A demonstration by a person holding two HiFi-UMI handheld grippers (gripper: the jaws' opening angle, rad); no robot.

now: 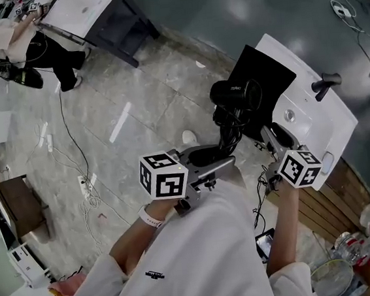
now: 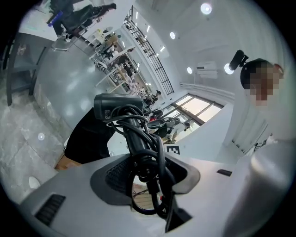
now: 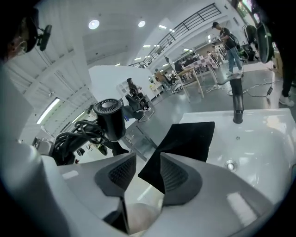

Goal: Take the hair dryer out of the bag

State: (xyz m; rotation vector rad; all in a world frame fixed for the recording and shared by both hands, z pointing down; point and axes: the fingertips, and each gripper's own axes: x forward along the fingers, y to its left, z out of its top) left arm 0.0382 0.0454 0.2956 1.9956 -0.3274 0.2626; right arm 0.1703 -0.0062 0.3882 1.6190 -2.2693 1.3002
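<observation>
A black hair dryer point(image 1: 235, 95) hangs in the air over the floor, its cord wound around the handle point(image 2: 143, 152). My left gripper point(image 1: 215, 155) is shut on that handle and cord, and the dryer's head point(image 2: 116, 106) rises above the jaws in the left gripper view. The black bag point(image 1: 266, 79) lies flat on the white sink counter point(image 1: 327, 122), apart from the dryer. Over the counter's near edge, my right gripper point(image 1: 277, 137) is open. Its pads point(image 3: 173, 175) hold nothing; the bag point(image 3: 189, 136) shows beyond them and the dryer point(image 3: 109, 118) to the left.
A black faucet point(image 1: 326, 84) and a drain point(image 3: 230, 165) sit in the counter. A person works at a white table point(image 1: 85, 7) at the top left. Cables and a power strip point(image 1: 84, 184) lie on the floor. Glass jars point(image 1: 353, 248) stand at the lower right.
</observation>
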